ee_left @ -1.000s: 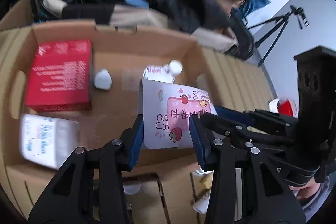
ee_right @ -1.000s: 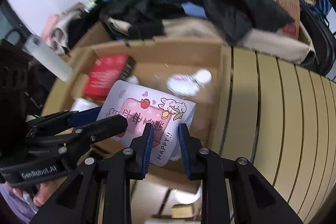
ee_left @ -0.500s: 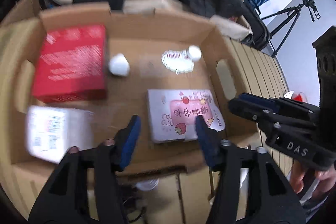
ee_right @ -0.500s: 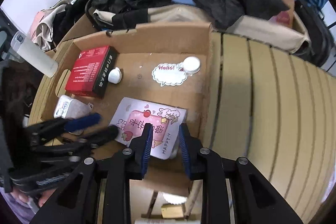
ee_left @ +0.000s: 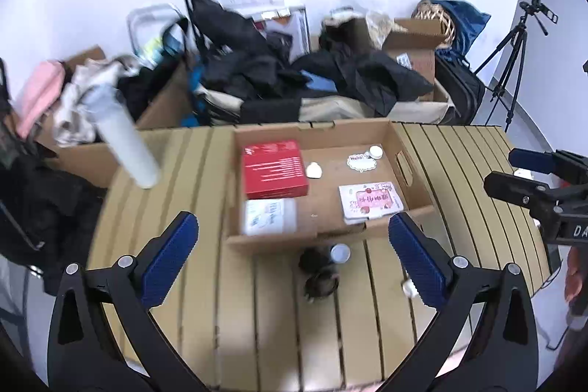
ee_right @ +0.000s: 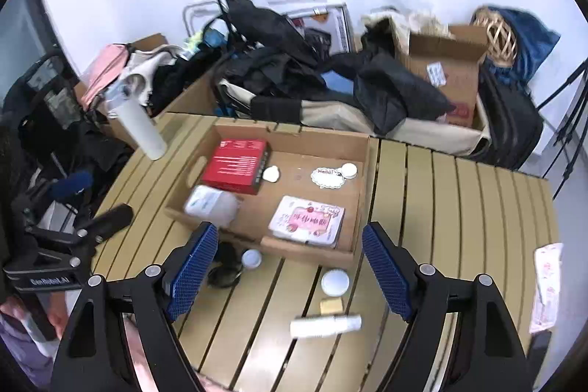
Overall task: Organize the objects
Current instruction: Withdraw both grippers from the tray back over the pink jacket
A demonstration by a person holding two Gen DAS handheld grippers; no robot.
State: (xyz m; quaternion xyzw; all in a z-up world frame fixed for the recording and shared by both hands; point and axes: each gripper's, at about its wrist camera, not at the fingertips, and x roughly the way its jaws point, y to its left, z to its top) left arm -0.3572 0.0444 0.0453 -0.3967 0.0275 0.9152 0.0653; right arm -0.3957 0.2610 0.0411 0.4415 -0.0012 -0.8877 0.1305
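A shallow cardboard tray (ee_left: 411, 157) (ee_right: 364, 149) sits on the slatted wooden table. In it lie a pink cartoon box (ee_left: 369, 199) (ee_right: 307, 221), a red box (ee_left: 273, 168) (ee_right: 235, 164), a white packet (ee_left: 270, 215) (ee_right: 211, 204), a "Hello" sticker (ee_right: 325, 177) and small white items. My left gripper (ee_left: 294, 259) is open and empty, back from the tray's front. My right gripper (ee_right: 290, 267) is open and empty above the table in front of the tray.
In front of the tray lie a black hair tie (ee_left: 319, 274) (ee_right: 224, 270), a small capped jar (ee_right: 251, 258), a white lid (ee_right: 334, 281), a yellow block (ee_right: 330, 305) and a white tube (ee_right: 325, 324). A white bottle (ee_right: 141, 127) stands at the far left. Clutter and boxes lie behind the table.
The pink cartoon box was let go and now lies flat in the tray. Both grippers opened wide and pulled back and up from the tray.
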